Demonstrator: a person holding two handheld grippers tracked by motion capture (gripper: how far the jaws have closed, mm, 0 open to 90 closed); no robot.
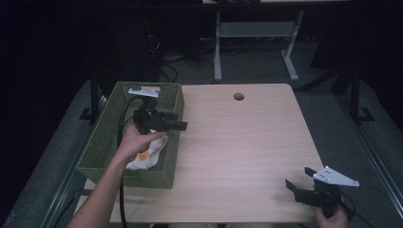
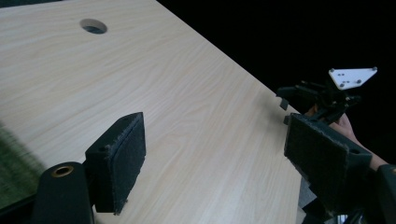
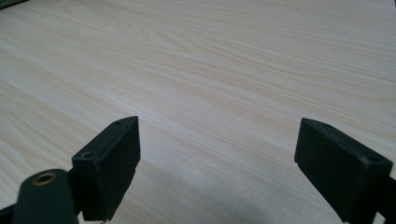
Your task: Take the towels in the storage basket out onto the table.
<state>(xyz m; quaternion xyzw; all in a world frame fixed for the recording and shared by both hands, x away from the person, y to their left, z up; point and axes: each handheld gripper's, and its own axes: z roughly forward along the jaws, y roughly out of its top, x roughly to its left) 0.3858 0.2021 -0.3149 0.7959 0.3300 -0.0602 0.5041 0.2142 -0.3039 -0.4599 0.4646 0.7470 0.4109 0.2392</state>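
A green woven basket (image 1: 102, 142) stands on the left part of the wooden table (image 1: 237, 142). Inside it lies a white soft item (image 1: 151, 153) with an orange patch, partly hidden by the person's left hand. My left gripper (image 1: 180, 120) hovers above the basket's right rim and points right across the table. Its jaws stand open with nothing between them (image 2: 217, 135). My right gripper (image 1: 299, 176) is held low over the table's near right corner. It is open and empty (image 3: 219, 135), and it shows farther off in the left gripper view (image 2: 322, 95).
A round cable hole (image 1: 238, 96) sits near the table's far edge (image 2: 93, 25). The basket's edge (image 2: 11, 172) shows at the lower left of the left gripper view. A white desk frame (image 1: 256, 33) stands on the floor beyond the table.
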